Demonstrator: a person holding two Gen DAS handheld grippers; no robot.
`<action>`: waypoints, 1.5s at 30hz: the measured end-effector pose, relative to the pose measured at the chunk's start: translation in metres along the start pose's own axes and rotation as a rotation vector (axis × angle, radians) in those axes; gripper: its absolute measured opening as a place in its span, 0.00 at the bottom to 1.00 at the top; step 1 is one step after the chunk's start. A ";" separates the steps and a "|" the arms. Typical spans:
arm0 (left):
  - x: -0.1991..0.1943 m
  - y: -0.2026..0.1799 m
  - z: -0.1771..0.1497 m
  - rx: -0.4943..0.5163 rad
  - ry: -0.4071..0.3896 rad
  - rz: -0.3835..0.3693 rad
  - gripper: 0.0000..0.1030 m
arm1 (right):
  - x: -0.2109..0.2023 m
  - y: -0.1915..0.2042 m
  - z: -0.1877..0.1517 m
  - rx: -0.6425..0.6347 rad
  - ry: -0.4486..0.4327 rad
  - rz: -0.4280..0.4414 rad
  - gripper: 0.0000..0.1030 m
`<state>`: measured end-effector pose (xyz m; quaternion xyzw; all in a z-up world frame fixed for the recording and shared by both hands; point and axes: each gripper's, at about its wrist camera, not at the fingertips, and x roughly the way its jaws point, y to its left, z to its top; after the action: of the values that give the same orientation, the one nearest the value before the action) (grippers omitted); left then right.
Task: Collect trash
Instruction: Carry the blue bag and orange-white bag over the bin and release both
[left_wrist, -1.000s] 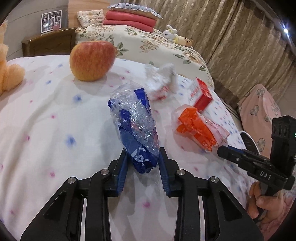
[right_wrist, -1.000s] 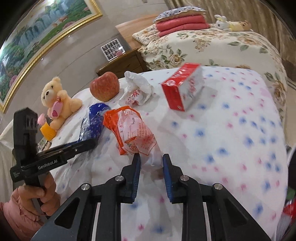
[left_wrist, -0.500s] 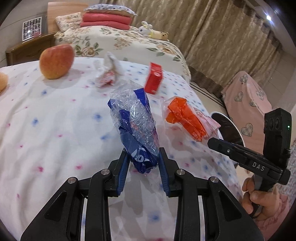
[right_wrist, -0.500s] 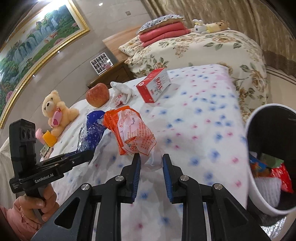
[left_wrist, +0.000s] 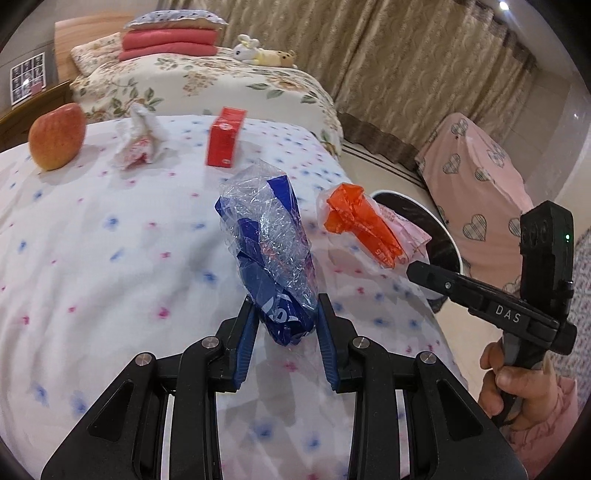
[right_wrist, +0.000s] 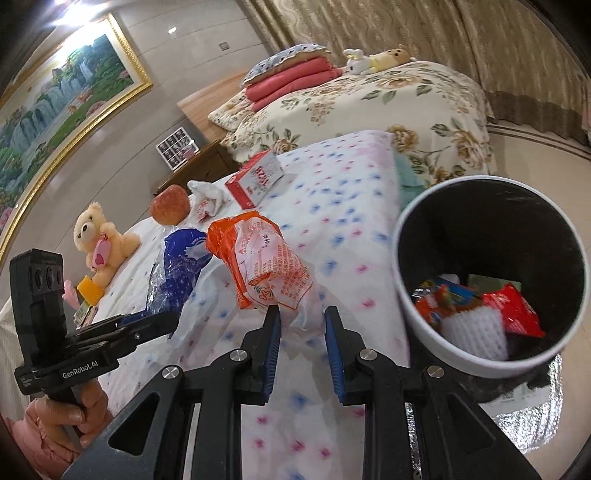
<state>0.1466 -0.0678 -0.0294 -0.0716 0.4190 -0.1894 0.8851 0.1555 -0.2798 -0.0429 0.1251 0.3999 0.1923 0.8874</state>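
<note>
My left gripper (left_wrist: 284, 314) is shut on a crumpled blue and clear plastic wrapper (left_wrist: 266, 243), held up above the spotted bed cover. My right gripper (right_wrist: 301, 317) is shut on the clear tail of an orange and white snack bag (right_wrist: 258, 266), also lifted off the bed. In the left wrist view the orange bag (left_wrist: 360, 225) hangs to the right of the blue wrapper. In the right wrist view the blue wrapper (right_wrist: 177, 269) shows left of the orange bag. A round white bin (right_wrist: 491, 273) with a black inside stands right of the bed and holds several wrappers.
On the spotted bed cover (left_wrist: 92, 240) lie an apple (left_wrist: 57, 136), a crumpled white wrapper (left_wrist: 136, 142) and a red carton (left_wrist: 225, 138). A teddy bear (right_wrist: 99, 240) sits at the far left. A floral bed (right_wrist: 369, 99) and a pink heart-patterned cover (left_wrist: 476, 192) stand beyond.
Both grippers have swung to the right with their wrappers still held. The white bin has come into the right wrist view, and the apple and red carton have slid left.
</note>
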 end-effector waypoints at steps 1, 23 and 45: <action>0.002 -0.004 0.000 0.008 0.005 -0.004 0.29 | -0.003 -0.003 -0.001 0.007 -0.005 -0.004 0.23; 0.029 -0.066 0.010 0.126 0.051 -0.055 0.29 | -0.039 -0.050 -0.011 0.083 -0.045 -0.067 0.23; 0.049 -0.111 0.022 0.206 0.067 -0.088 0.29 | -0.065 -0.085 -0.014 0.138 -0.085 -0.133 0.23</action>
<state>0.1608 -0.1897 -0.0185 0.0076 0.4231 -0.2727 0.8641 0.1263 -0.3833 -0.0407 0.1673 0.3813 0.0997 0.9037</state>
